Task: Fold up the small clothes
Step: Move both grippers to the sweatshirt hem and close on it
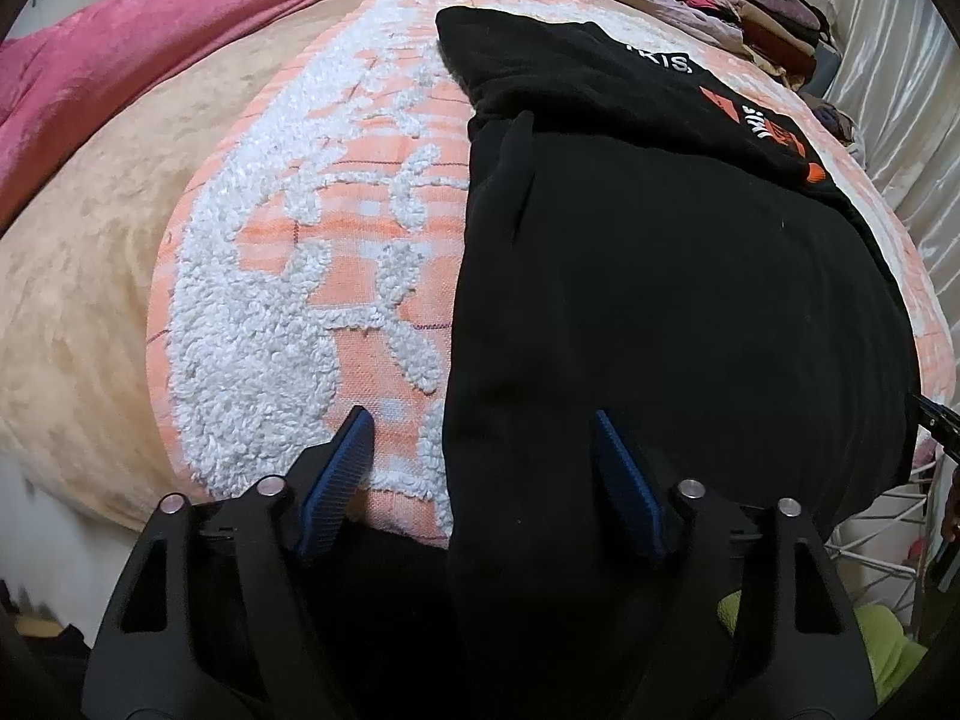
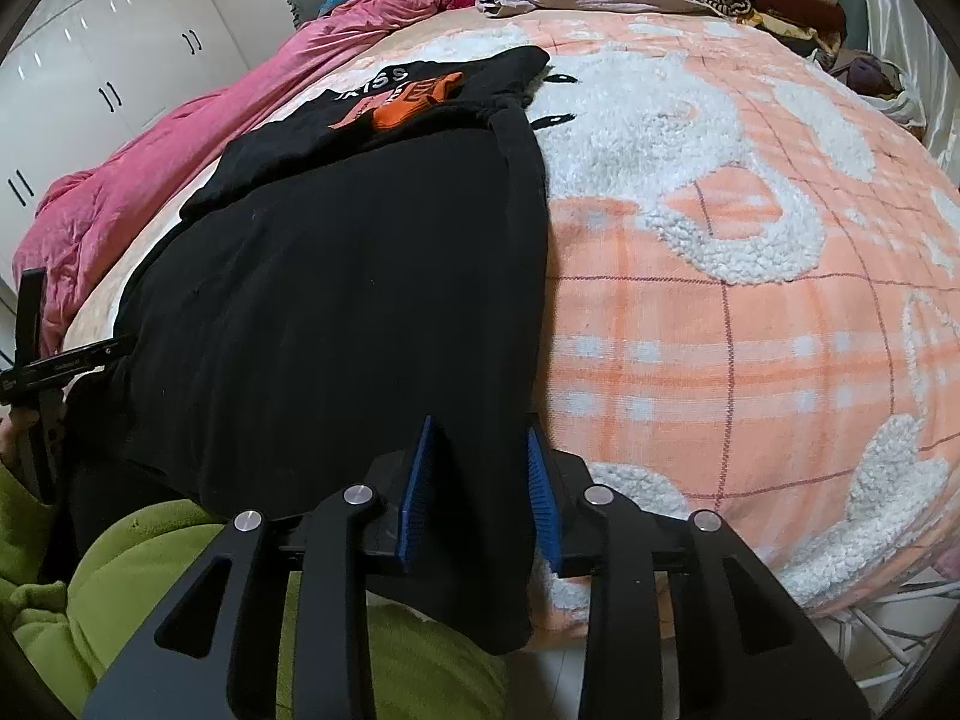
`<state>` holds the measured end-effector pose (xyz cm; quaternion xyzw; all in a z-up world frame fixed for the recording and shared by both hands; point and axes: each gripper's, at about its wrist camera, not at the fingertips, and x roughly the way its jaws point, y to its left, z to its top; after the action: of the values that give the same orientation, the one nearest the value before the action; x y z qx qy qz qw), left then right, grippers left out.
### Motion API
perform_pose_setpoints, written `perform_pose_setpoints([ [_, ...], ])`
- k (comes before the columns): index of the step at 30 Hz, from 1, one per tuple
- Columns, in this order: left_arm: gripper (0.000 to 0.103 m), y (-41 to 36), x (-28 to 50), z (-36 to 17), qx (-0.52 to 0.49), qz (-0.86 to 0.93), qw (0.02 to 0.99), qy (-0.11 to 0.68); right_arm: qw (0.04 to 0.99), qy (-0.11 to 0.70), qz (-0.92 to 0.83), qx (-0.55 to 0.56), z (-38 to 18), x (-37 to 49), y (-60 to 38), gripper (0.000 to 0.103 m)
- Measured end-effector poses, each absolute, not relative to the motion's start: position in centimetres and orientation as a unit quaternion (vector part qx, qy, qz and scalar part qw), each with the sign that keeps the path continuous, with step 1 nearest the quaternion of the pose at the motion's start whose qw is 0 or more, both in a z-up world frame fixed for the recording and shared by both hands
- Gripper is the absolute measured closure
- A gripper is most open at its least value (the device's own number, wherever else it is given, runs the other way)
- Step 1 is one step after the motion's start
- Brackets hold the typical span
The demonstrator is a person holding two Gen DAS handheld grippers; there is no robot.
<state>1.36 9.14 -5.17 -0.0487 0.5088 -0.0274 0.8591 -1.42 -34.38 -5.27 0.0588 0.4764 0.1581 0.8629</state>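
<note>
Right wrist: black garment (image 2: 336, 276) print reads "KISS", orange patch (image 2: 414, 102) beside.

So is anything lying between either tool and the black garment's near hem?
Nothing visible: the black fabric garment already sits between the fingers of the right tool and reaches into the left tool.

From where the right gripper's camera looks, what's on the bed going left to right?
Crumpled pink satin quilt → black garment with orange print → fluffy orange-and-white checked blanket.
</note>
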Motion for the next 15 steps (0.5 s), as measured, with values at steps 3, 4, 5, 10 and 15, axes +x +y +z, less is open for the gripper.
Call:
perform_pose_setpoints([
  [3,0.051,8.7,1.3,-5.1,-0.045,-0.035,0.859,0.509,0.862,0.478,0.160,0.059,-5.4,-1.3,-34.3,0.070],
  [4,0.053,8.6,1.3,-5.0,-0.040,-0.035,0.859,0.509,0.862,0.478,0.161,0.057,-5.3,-1.3,-34.2,0.070],
  [5,0.057,8.4,1.3,-5.0,-0.034,-0.035,0.860,0.508,0.862,0.478,0.163,0.053,-5.3,-1.3,-34.2,0.074],
  [10,0.078,8.2,1.3,-4.5,-0.028,-0.032,0.862,0.506,0.864,0.470,0.170,0.053,-4.5,-1.4,-34.2,0.093],
  [15,0.099,7.9,1.1,-3.7,-0.038,-0.054,0.865,0.497,0.868,0.456,0.183,0.069,-3.4,-1.3,-34.4,0.095],
])
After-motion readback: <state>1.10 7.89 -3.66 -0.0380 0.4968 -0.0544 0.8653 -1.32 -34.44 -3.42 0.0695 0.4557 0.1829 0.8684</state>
